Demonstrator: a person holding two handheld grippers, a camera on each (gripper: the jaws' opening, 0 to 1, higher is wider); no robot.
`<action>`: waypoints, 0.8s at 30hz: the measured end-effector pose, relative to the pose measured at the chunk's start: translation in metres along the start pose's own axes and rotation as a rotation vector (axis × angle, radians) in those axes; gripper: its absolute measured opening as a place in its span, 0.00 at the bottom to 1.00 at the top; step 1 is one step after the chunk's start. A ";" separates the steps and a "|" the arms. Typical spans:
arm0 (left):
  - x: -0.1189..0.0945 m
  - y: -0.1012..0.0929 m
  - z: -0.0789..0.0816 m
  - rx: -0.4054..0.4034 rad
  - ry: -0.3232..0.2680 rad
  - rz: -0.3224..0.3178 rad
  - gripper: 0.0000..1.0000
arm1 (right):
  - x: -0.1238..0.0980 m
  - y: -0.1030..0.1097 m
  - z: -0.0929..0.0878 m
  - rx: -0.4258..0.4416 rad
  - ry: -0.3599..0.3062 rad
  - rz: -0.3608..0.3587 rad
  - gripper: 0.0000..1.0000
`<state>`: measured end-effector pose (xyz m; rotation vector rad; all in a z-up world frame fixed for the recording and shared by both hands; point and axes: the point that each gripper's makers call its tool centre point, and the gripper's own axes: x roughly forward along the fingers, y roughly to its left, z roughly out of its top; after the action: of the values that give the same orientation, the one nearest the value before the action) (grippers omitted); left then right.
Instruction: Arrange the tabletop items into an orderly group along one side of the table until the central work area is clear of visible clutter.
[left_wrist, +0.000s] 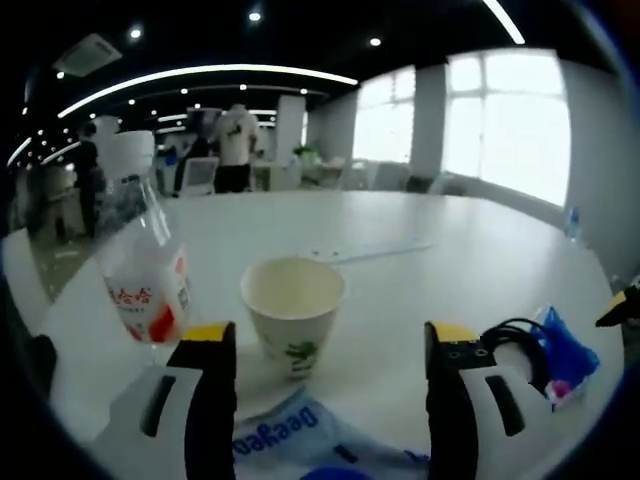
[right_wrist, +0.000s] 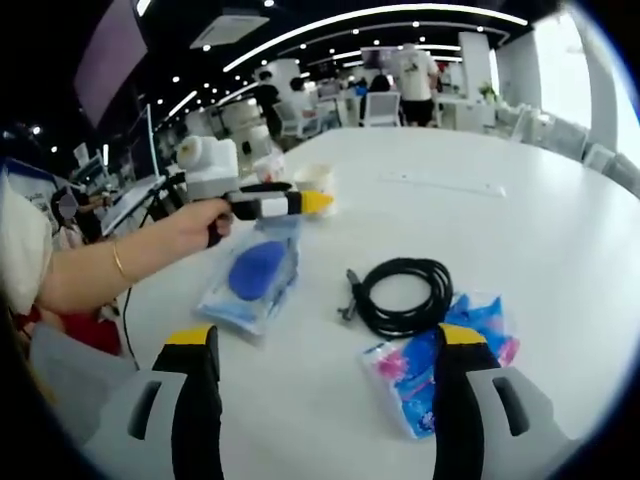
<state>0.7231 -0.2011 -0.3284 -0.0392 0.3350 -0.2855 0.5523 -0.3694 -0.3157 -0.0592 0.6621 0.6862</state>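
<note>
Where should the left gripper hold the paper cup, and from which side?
Grip the paper cup across its upper wall, just below the rim, coming straight ahead: it stands upright between the open left gripper jaws, bottle close beside.

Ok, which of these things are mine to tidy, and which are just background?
To tidy: paper cup, plastic bottle, black cable coil, blue snack packet, blue pouch.

Background: white table, chairs, people standing at the far end.
</note>
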 end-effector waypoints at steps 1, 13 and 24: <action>-0.001 -0.003 0.001 -0.001 0.002 -0.003 0.78 | 0.000 -0.001 0.001 0.002 -0.004 -0.004 0.87; -0.020 -0.012 0.005 0.015 0.047 -0.022 0.95 | -0.003 -0.015 0.008 0.051 -0.038 -0.039 0.87; -0.038 -0.020 0.001 0.031 0.103 -0.051 1.00 | -0.004 -0.023 0.007 0.114 -0.048 -0.049 0.86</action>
<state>0.6841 -0.2093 -0.3138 -0.0027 0.4324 -0.3440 0.5677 -0.3872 -0.3116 0.0460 0.6509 0.5995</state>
